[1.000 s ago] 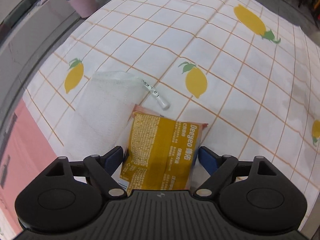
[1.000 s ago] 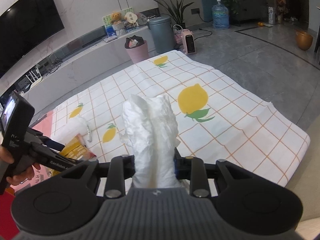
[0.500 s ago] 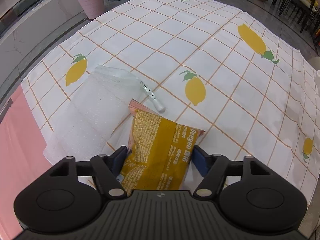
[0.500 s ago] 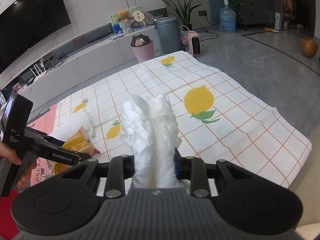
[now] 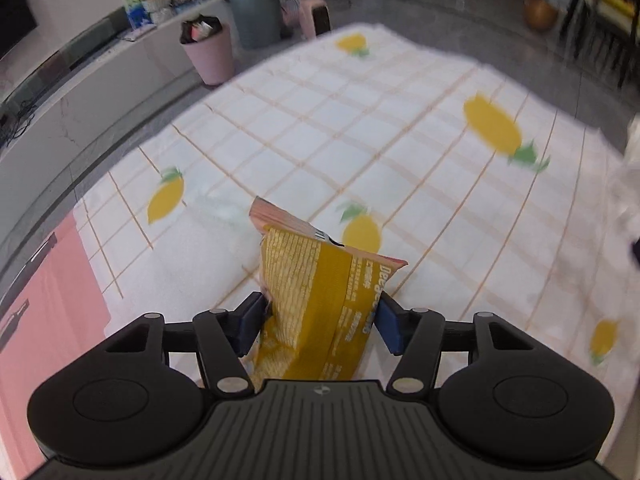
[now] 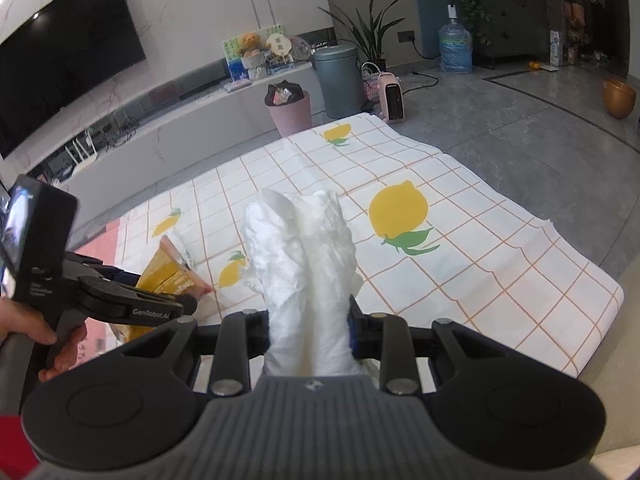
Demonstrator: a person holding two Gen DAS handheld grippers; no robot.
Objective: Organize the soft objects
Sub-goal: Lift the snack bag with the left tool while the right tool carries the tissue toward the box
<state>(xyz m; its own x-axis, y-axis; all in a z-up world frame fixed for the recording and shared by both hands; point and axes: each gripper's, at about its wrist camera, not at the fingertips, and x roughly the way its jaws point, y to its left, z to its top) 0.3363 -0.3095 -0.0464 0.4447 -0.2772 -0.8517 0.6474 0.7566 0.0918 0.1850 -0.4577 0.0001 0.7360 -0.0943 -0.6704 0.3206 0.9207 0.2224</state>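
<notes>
My left gripper (image 5: 318, 322) is shut on a yellow snack packet (image 5: 320, 292) and holds it up above the lemon-print cloth (image 5: 360, 152). The packet (image 6: 168, 272) and the left gripper (image 6: 160, 304) also show at the left of the right wrist view. My right gripper (image 6: 308, 330) is shut on a crumpled white plastic bag (image 6: 304, 256), held upright above the cloth (image 6: 460, 280). A white bubble-wrap sheet (image 5: 200, 236) lies on the cloth, left of the packet.
A pink mat (image 5: 44, 304) lies left of the cloth. A pink waste bin (image 6: 290, 114), a grey bin (image 6: 338, 78) and a small pink heater (image 6: 392, 102) stand beyond the far edge. Grey floor surrounds the cloth.
My left gripper has lifted and tilted up with the snack packet, so the view now reaches the room beyond the cloth. My right gripper keeps the white bag and has barely moved.
</notes>
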